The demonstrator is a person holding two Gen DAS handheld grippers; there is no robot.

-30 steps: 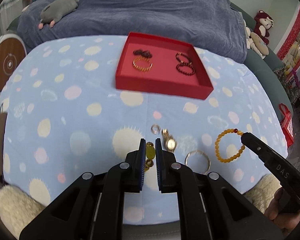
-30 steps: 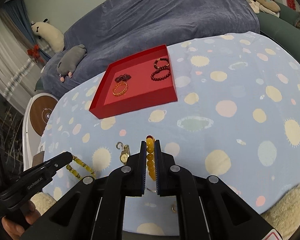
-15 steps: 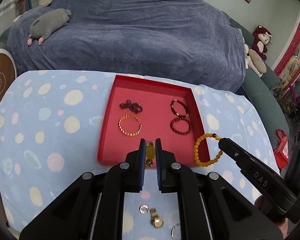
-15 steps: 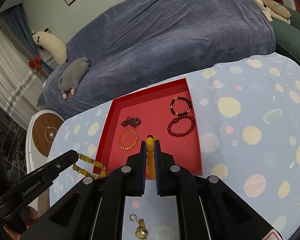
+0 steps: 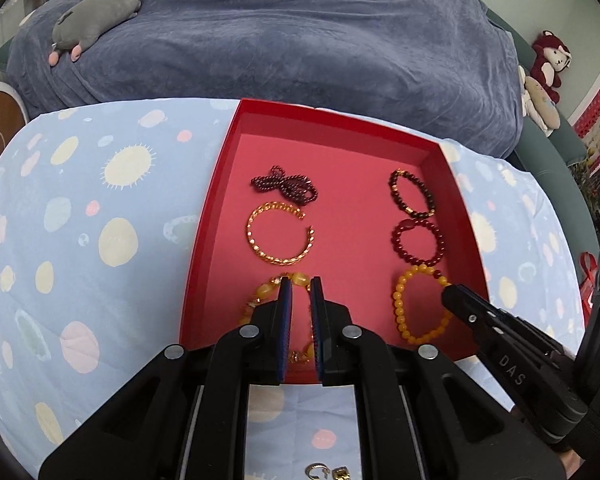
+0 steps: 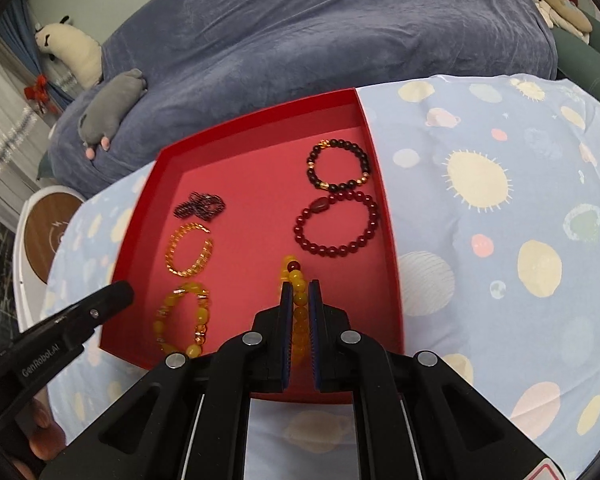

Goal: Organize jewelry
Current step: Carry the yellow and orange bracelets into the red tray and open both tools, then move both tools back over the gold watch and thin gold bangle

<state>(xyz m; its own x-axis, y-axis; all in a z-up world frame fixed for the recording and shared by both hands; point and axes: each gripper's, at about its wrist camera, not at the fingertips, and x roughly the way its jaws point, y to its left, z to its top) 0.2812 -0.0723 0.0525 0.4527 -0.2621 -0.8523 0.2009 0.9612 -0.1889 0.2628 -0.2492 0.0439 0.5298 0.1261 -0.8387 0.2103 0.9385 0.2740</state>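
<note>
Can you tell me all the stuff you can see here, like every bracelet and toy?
red tray: 1, red, on the spotted cloth
chunky amber bracelet: 1, yellow, tray's near left
yellow bead bracelet: 1, yellow, tray's near right
gold bangle: 1, gold, left middle
dark beaded strand: 1, maroon, far left
red bead bracelet: 1, red, right middle
dark bead bracelet: 1, near black with gold, far right
tablecloth: 1, light blue, spotted
grey plush: 1, on the blue blanket
left gripper: 1, black
right gripper: 1, black
</note>
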